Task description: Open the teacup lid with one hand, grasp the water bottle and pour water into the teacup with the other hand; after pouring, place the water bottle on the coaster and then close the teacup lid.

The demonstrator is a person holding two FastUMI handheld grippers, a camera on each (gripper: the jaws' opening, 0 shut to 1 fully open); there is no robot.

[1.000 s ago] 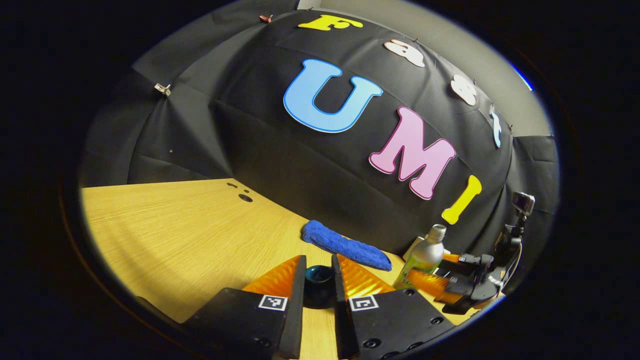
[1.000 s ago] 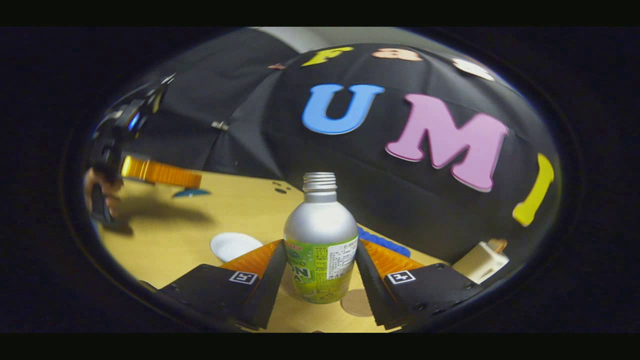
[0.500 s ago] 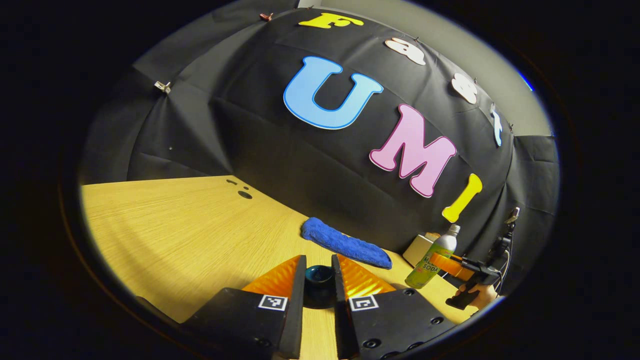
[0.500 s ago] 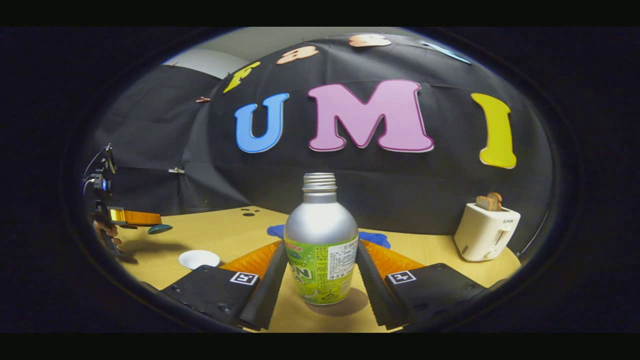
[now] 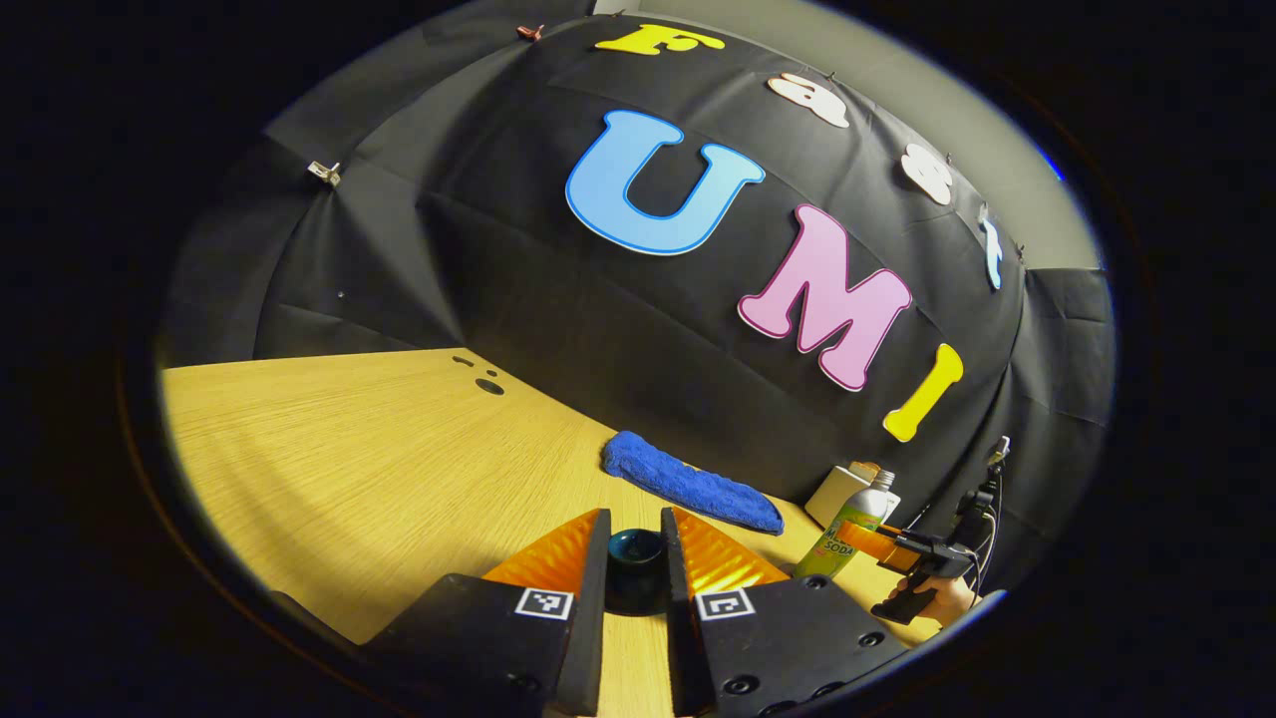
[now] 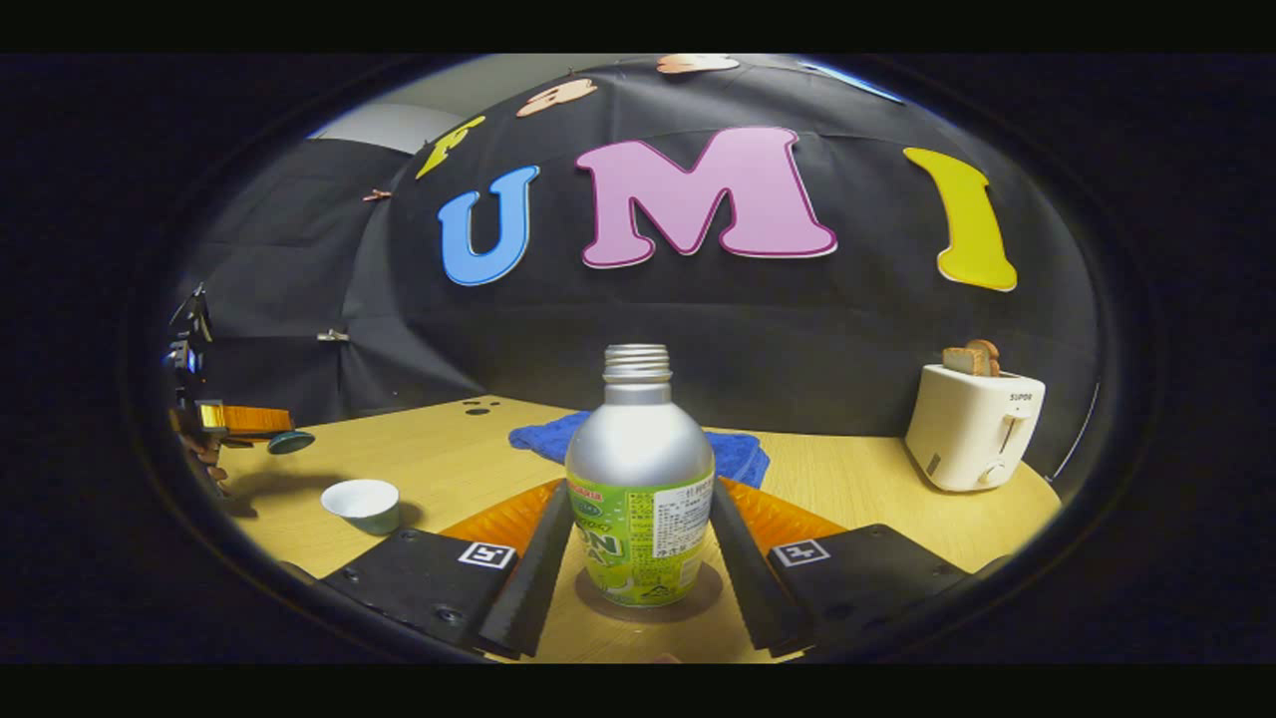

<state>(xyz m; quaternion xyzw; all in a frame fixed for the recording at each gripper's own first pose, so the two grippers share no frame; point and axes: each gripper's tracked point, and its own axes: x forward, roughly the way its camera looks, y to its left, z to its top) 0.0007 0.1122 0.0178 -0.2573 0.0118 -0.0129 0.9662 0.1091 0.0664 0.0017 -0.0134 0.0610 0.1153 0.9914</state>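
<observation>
Right tool (image 6: pixel 638 558) grips the water bottle (image 6: pixel 638 489) upright over the coaster (image 6: pixel 648 605); left tool (image 5: pixel 634 573) clamps the teacup lid (image 5: pixel 636 550) (teacup (image 6: pixel 365 504) uncovered). We judge release and closing remain.

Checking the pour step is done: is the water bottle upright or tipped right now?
Upright. In the right gripper view the water bottle stands neck-up between the right gripper fingers, over the round coaster.

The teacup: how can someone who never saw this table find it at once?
Start from the wooden table. Left of the blue cloth and the bottle, the teacup stands alone and uncovered. It is the small white open bowl shape, far lower than the bottle.
</observation>
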